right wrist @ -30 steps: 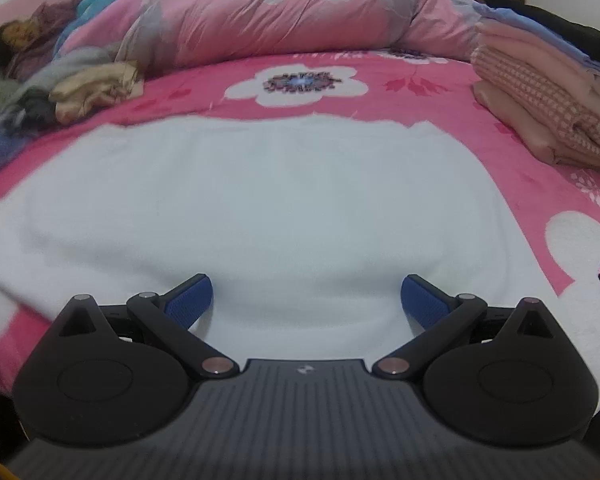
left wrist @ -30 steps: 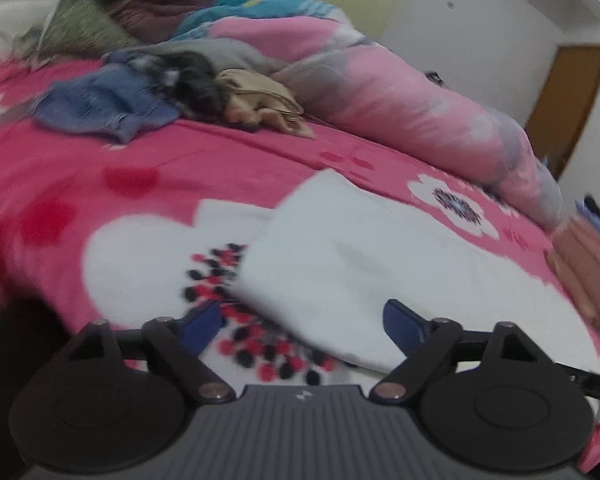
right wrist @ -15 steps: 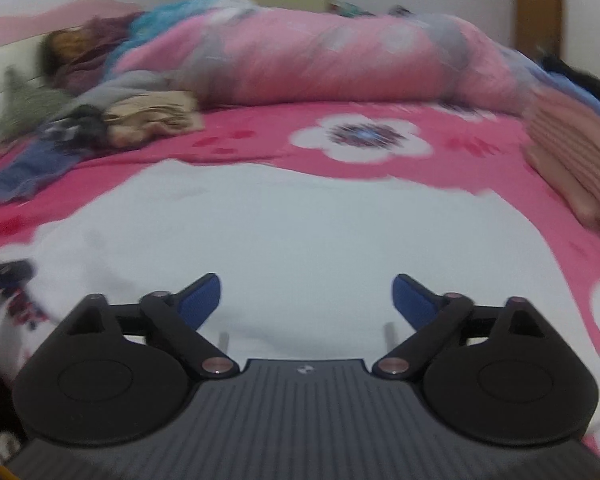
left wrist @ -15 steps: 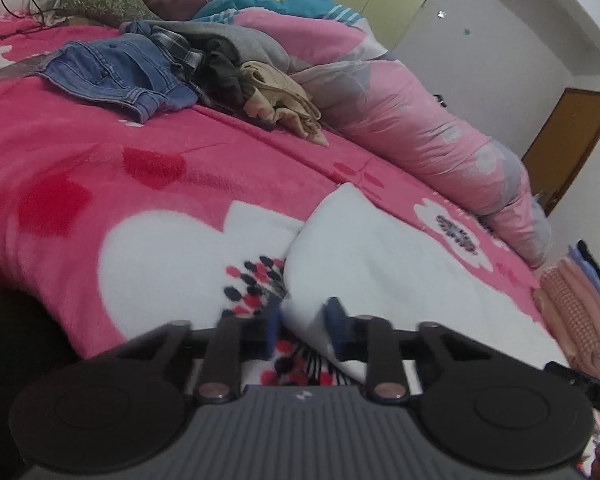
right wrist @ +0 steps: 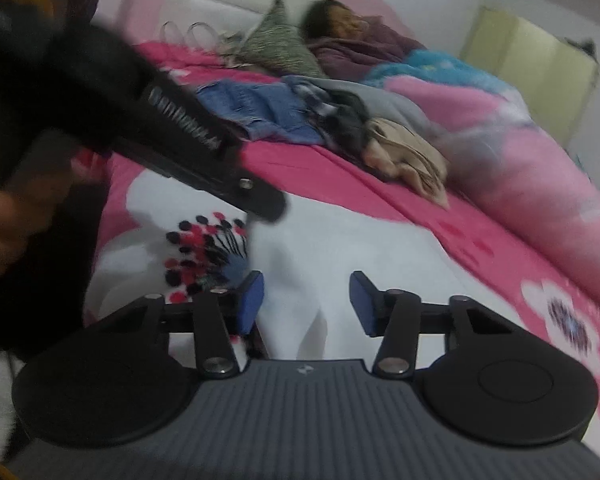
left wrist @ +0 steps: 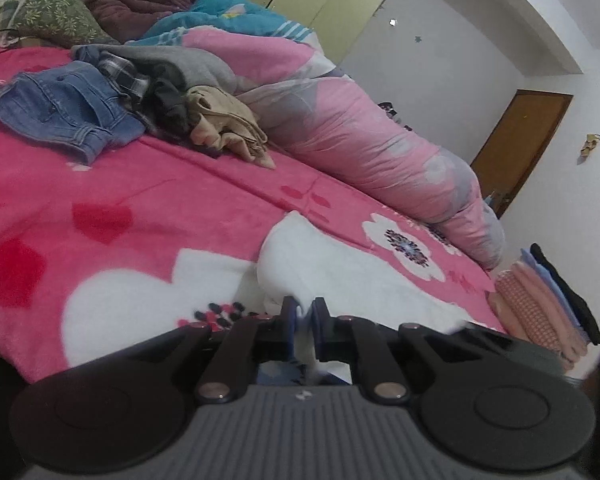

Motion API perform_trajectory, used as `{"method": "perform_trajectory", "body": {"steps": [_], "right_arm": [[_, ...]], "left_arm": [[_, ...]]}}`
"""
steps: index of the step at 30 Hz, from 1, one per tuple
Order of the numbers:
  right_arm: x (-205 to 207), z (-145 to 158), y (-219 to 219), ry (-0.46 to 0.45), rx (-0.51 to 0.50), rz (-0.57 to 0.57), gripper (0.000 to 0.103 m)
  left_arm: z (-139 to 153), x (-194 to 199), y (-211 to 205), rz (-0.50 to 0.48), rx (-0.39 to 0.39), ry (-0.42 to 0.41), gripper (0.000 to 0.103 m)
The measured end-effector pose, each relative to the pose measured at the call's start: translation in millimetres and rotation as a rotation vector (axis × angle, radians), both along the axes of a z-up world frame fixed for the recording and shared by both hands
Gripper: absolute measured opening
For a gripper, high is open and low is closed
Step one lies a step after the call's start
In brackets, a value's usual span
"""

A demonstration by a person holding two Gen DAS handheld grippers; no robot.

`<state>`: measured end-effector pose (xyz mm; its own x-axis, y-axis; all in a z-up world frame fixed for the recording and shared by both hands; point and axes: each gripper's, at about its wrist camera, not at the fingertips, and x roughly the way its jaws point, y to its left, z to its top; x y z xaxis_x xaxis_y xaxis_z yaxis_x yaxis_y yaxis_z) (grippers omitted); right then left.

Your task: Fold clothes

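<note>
Now that my left gripper (left wrist: pixel 303 312) has gone from wide to pinching the white garment's (left wrist: pixel 340 276) near edge on the pink blanket (left wrist: pixel 140 208), my right gripper (right wrist: pixel 306 300), swung beside it, is closing over the cloth, pads not yet pressing; folding can begin.

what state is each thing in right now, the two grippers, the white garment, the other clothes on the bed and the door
left gripper: shut on the white fleece garment's edge
right gripper: jaws closing over the garment, pads not pressing yet
white fleece garment: spread flat on the pink floral blanket
blue denim jeans: crumpled, unfolded
beige garment: crumpled in the pile
pink checked clothes: folded, stacked
brown wooden door: closed
</note>
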<state>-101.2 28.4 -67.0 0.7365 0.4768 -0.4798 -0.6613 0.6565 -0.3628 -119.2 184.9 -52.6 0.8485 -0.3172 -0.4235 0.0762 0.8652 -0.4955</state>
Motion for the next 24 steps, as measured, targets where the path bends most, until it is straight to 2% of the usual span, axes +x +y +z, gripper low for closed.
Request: {"method": "perform_trajectory", "body": {"steps": [1, 3, 7, 10, 14, 19, 20, 22, 23, 24], "right_arm": [[3, -1, 4, -0.007, -0.015, 0.002, 0.038], [11, -3, 9, -0.006, -0.028, -0.005, 0.023], [16, 2, 8, 0.016, -0.01, -0.02, 0.019], [-4, 15, 5, -0.021, 0.022, 0.053, 0.023], [-14, 18, 8, -0.033, 0.006, 0.093, 0.043], [-8, -1, 33, -0.108, -0.106, 0.061, 0.045], [-6, -4, 37, -0.121, -0.121, 0.048, 0.044], [-2, -9, 43, -0.138, -0.144, 0.024, 0.028], [2, -10, 44, -0.128, -0.146, 0.006, 0.01], [6, -9, 41, -0.104, -0.13, -0.008, 0.009]], "left_arm": [[-1, 1, -1, -0.006, -0.004, 0.004, 0.008], [-3, 4, 0, -0.014, -0.017, 0.007, 0.006], [-2, 9, 6, -0.002, -0.036, -0.012, 0.006], [2, 11, 13, -0.001, -0.05, -0.033, 0.006], [1, 11, 17, -0.015, -0.069, -0.031, 0.006], [2, 8, 22, -0.028, -0.09, -0.043, 0.005], [2, 8, 23, -0.031, -0.096, -0.048, 0.005], [2, 8, 25, -0.036, -0.106, -0.056, 0.006], [2, 8, 26, -0.038, -0.109, -0.059, 0.006], [2, 9, 28, -0.041, -0.122, -0.064, 0.006]]}}
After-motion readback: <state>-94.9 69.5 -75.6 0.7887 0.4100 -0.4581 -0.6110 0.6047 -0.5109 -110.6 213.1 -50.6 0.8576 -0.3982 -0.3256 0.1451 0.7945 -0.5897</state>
